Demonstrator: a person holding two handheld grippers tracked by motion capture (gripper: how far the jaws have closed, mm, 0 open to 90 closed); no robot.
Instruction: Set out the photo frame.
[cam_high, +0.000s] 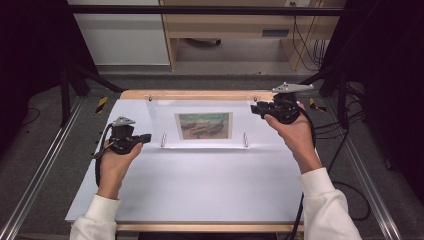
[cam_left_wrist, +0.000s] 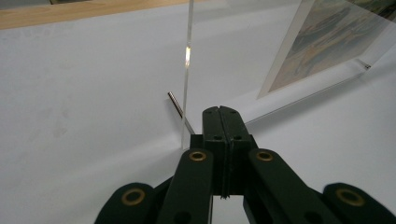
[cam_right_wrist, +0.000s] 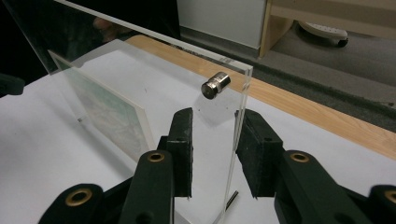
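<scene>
Right gripper view: the clear acrylic frame (cam_right_wrist: 140, 93) stands upright on the white table (cam_right_wrist: 37, 154), its side edge between the right gripper's (cam_right_wrist: 212, 149) half-open jaws, neither pad visibly pressing it, and a metal standoff (cam_right_wrist: 215, 85) sits just above the jaw tips. The picture (cam_right_wrist: 109, 114) inside lies left of the jaws. The left gripper (cam_left_wrist: 223, 122), jaws shut on nothing, rests just right of the frame's other edge.
</scene>
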